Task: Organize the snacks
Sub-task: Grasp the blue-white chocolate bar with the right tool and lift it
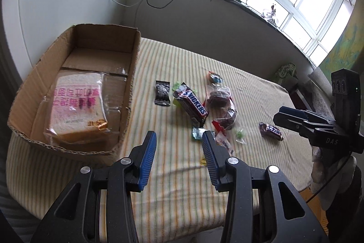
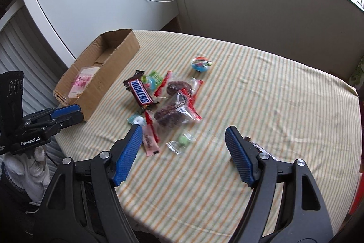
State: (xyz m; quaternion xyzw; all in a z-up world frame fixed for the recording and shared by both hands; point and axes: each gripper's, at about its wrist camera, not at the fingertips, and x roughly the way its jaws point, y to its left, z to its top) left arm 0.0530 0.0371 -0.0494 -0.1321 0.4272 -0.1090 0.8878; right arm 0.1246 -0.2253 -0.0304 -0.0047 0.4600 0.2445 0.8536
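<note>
Both blue-padded grippers, left and right, hang apart and empty over the striped tablecloth; wrapped bread lies in the open cardboard box at its left edge, a brown Snickers bar mid-cloth.

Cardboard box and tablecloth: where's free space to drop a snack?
Cardboard box: back half bare behind the bread pack. Striped tablecloth: wide bare stretch right of the cookie bags. Crowded around the Snickers bar mid-table.
</note>
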